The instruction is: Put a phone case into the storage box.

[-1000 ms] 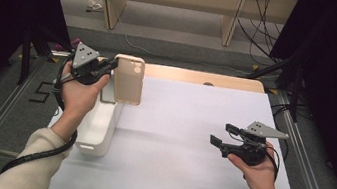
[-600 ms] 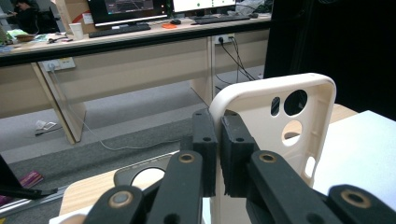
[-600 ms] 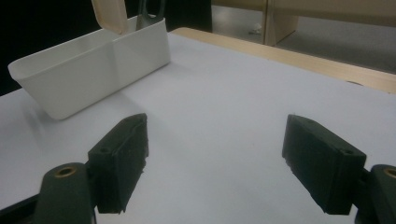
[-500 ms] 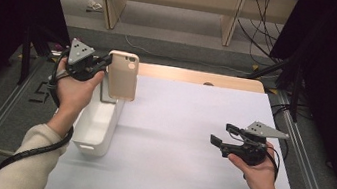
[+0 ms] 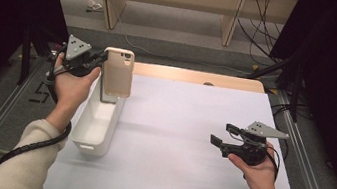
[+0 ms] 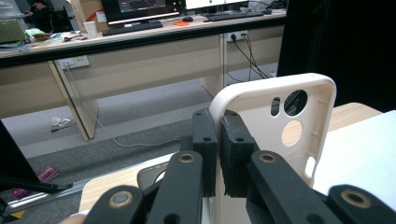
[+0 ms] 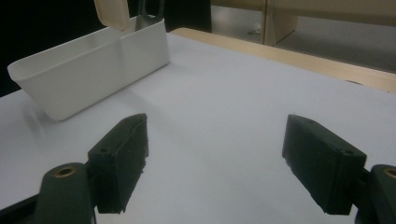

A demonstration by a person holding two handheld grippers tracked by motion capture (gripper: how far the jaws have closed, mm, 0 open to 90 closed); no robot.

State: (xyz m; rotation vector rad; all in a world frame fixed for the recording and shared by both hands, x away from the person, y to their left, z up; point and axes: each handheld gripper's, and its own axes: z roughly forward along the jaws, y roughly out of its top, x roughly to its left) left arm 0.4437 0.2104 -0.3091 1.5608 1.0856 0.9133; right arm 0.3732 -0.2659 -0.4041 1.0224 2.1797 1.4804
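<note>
The one beige plastic phone case (image 5: 118, 73) hangs upright above the far end of the single long white plastic bin (image 5: 96, 124), its long axis vertical and camera cut-outs at the top. The left hand-held gripper (image 5: 101, 59) is pinched tight on the case's side edge. The right hand-held gripper (image 5: 218, 135) sits wide open, holding nothing, low over the white-covered bench (image 5: 174, 141), well apart from the bin.

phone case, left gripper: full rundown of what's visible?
The phone case is beige, looks like rigid plastic, and is empty, with round and oval camera cutouts near its top and a raised rim. It is held upright above the far end of the white bin, its edge pinched by the left gripper. Nothing else touches it.
</note>
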